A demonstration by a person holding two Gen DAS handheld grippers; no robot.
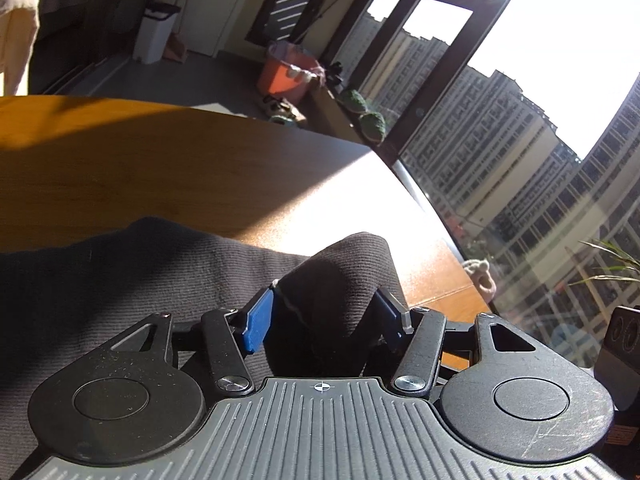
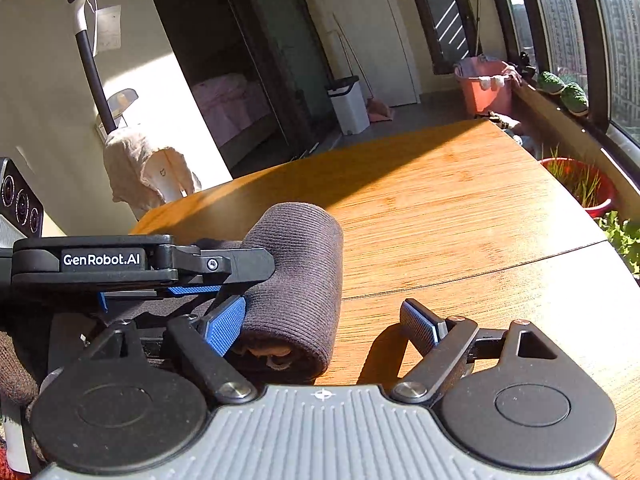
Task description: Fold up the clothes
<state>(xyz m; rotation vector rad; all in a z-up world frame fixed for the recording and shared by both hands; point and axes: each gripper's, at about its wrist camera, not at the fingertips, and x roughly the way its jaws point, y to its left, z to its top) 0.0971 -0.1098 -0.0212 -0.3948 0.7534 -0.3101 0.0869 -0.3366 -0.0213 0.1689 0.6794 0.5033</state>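
Two grippers at dark ribbed knit garment (image 2: 296,280) on sunlit wooden table (image 2: 460,208). Left gripper (image 1: 324,320) clamped on raised fold; right gripper (image 2: 332,326) spread wide, left pad touching rolled end. Roll's long axis toward 12 o'clock. Pink bucket (image 2: 484,84), white bin (image 2: 348,104) beyond at 1 o'clock.
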